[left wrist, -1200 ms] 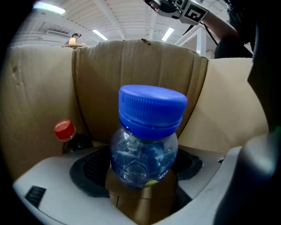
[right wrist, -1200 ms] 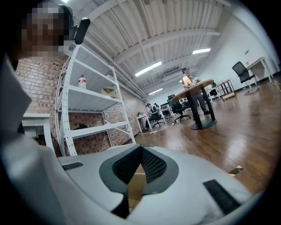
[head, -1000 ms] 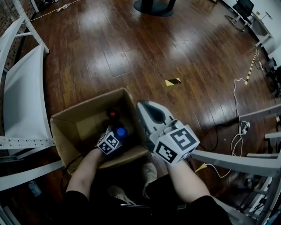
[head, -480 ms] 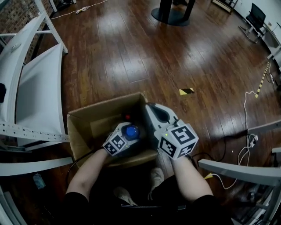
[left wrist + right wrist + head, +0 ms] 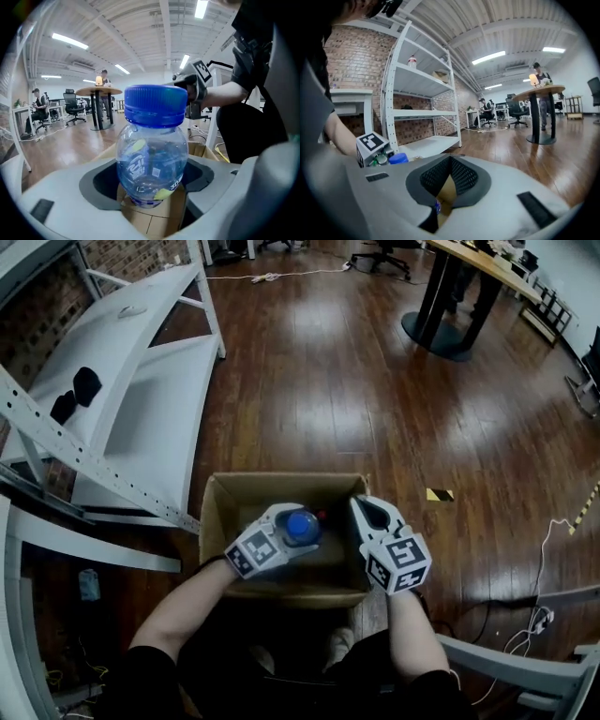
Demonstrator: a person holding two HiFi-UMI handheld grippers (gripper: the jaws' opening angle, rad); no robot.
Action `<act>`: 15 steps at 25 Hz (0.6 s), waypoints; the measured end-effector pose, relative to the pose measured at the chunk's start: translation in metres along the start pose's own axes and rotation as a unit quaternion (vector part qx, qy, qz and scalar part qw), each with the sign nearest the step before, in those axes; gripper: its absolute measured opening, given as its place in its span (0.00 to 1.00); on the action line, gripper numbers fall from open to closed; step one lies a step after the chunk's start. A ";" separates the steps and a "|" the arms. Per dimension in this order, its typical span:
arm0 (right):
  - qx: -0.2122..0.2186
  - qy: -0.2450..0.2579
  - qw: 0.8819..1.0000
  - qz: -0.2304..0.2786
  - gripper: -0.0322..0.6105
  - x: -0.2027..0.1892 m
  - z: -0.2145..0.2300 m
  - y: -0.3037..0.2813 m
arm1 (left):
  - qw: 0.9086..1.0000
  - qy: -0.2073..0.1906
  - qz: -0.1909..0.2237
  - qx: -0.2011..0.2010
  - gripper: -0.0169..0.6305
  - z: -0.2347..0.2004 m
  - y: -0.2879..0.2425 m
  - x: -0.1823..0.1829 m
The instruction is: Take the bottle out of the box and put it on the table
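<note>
A clear plastic bottle [image 5: 152, 154] with a blue cap [image 5: 301, 526] stands upright between the pads of my left gripper [image 5: 292, 532], which is shut on its body. The bottle hangs over the open cardboard box [image 5: 281, 486] on the floor, its cap level with the rim. A small red object [image 5: 322, 516] lies deeper inside the box. My right gripper [image 5: 367, 510] hovers over the box's right wall, jaws together and nothing in them. From the right gripper view the jaws [image 5: 449, 161] meet at the tips, and the blue cap [image 5: 398, 158] shows to the left.
A white shelf unit [image 5: 122, 362] stands to the left of the box. A round-base table [image 5: 450, 324] is at the far right. Yellow-black tape [image 5: 439, 494] and cables [image 5: 548, 559] lie on the wooden floor. A white frame bar [image 5: 506, 657] crosses the lower right.
My left gripper has lifted the bottle from deep in the box up to its rim. The right gripper has shifted closer to the box's right wall. The head view has swung toward the shelf.
</note>
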State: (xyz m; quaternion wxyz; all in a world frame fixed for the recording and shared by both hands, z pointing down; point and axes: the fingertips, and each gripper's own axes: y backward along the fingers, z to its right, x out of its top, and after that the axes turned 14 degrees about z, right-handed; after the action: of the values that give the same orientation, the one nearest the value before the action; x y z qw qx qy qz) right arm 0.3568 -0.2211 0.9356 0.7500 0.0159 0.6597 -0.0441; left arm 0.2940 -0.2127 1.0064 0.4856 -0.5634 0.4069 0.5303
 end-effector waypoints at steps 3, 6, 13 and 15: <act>0.025 -0.001 0.999 0.021 0.06 0.018 -0.020 -0.011 | 0.999 -0.008 0.028 0.029 0.59 -0.015 0.028 0.036; 0.037 -0.030 0.998 0.034 0.06 0.037 -0.037 -0.023 | 0.997 -0.017 0.053 0.061 0.59 -0.031 0.055 0.074; 0.011 -0.050 0.999 -0.007 0.06 0.131 -0.071 0.002 | 0.993 -0.033 0.034 0.108 0.59 -0.040 0.105 0.191; 0.006 -0.057 0.998 -0.019 0.06 0.176 -0.085 0.011 | 0.995 -0.041 0.014 0.092 0.59 -0.027 0.112 0.235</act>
State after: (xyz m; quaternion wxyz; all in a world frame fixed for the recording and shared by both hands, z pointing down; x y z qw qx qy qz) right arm 0.2954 -0.2110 0.7498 0.7852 0.0054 0.6160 -0.0628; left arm 0.2151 -0.2480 0.7590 0.5441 -0.4879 0.4415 0.5205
